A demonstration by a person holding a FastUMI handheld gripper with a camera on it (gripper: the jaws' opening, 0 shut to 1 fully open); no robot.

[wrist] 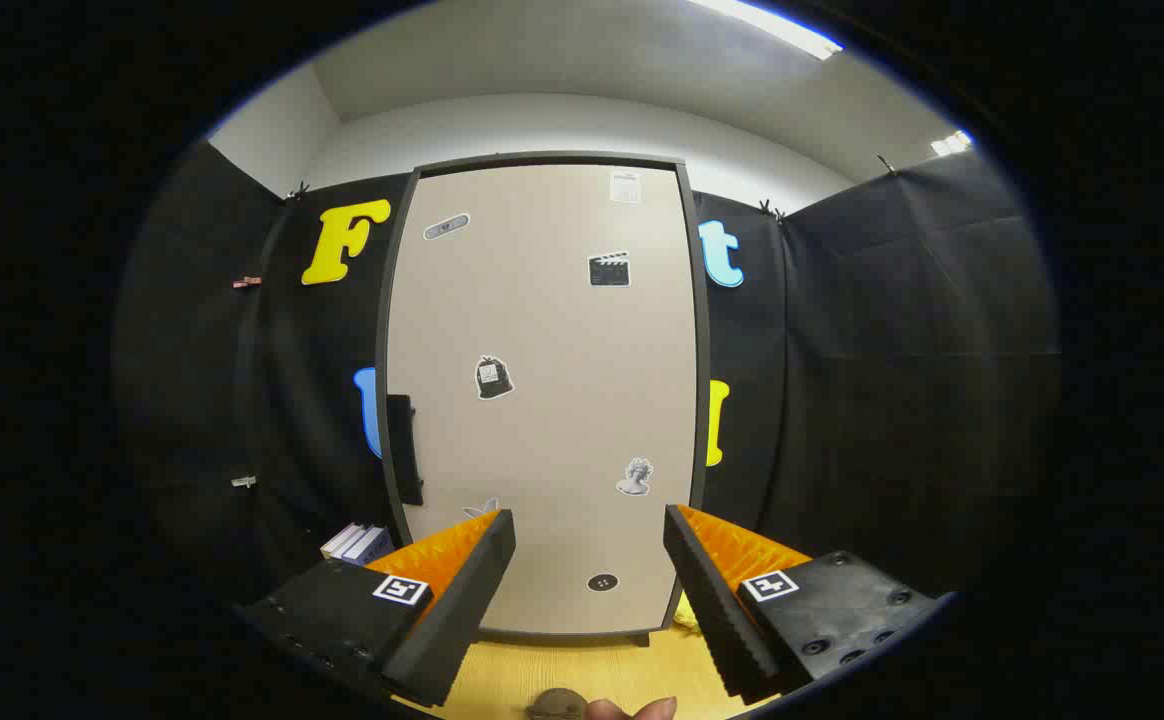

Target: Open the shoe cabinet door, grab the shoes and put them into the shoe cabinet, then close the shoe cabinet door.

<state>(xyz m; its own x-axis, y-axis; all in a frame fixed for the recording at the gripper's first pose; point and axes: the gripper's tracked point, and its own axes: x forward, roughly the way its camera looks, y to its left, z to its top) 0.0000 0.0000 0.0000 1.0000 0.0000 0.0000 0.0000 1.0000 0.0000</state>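
Cabinet door (542,400) straight ahead of you: the shoe cabinet (699,400) stands upright against the booth's black cloth wall (892,380), and its pale door is closed, set in a dark frame. A dark handle (403,450) sits on the door's left edge, about halfway up. Several small stickers (493,378) are scattered over the door face, among them one like a clapperboard near the top right and one like a bust lower down on the right.

Your gripper (590,555) is held open, its two fingers (457,600) spread wide apart with nothing between them, and both point at the lower part of the door. They are short of the door and touch nothing. The handle lies up and to the left of the left finger, well apart from it.

The cabinet rests on a yellow wooden floor (582,670), which you can see between the fingers. A few books (357,543) lie by the cabinet's lower left corner, just beyond the left finger. Something small and yellow (683,610) shows at the cabinet's lower right corner, mostly hidden behind the right finger; you cannot tell what it is. A fingertip (632,709) of your hand shows below the fingers.
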